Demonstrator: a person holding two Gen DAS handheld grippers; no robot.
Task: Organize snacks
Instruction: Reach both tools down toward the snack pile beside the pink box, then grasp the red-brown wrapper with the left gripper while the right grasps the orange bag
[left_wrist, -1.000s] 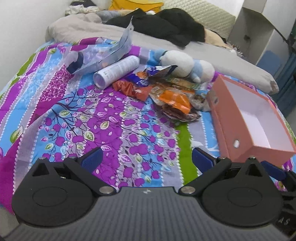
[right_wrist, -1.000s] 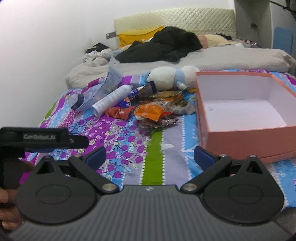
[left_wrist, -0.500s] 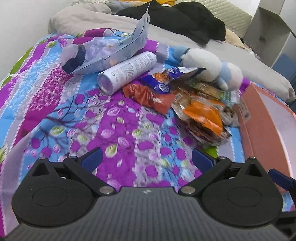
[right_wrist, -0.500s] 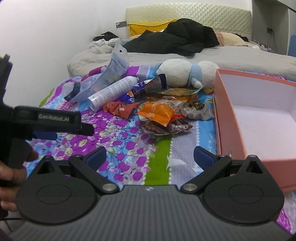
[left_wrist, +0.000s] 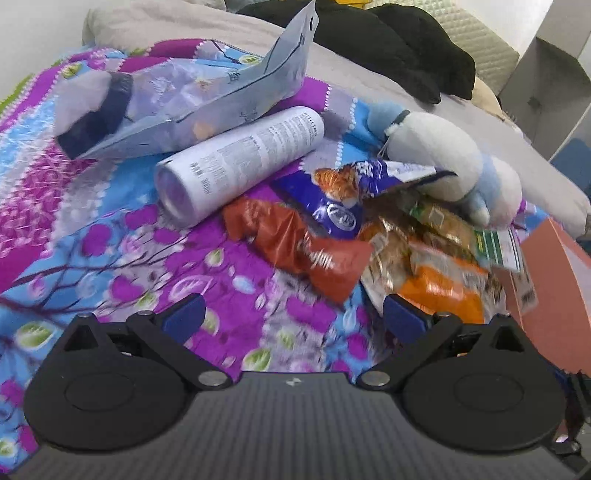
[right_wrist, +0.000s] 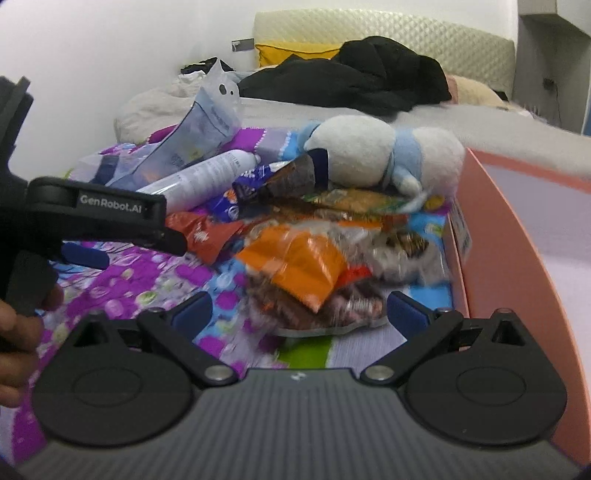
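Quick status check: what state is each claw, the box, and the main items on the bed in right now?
left claw: open, empty
right claw: open, empty
pink box: open, no lid on, no snack visible inside
white tube: lying on its side
purple snack bag: torn open
red snack packet: lying flat on the blanket
stuffed toy: lying on its side

— Where does the pile of crinkled foil snack packets (left_wrist: 369, 236) sit?

— On the purple and blue floral bedspread (left_wrist: 110, 243), with the open salmon-pink cardboard box (right_wrist: 517, 236) touching its right side.

— And behind it?

— The white and pale-blue plush toy (left_wrist: 454, 166). To the left lies the white printed cylinder can (left_wrist: 236, 162); the translucent plastic pouch (left_wrist: 177, 99) lies just behind that.
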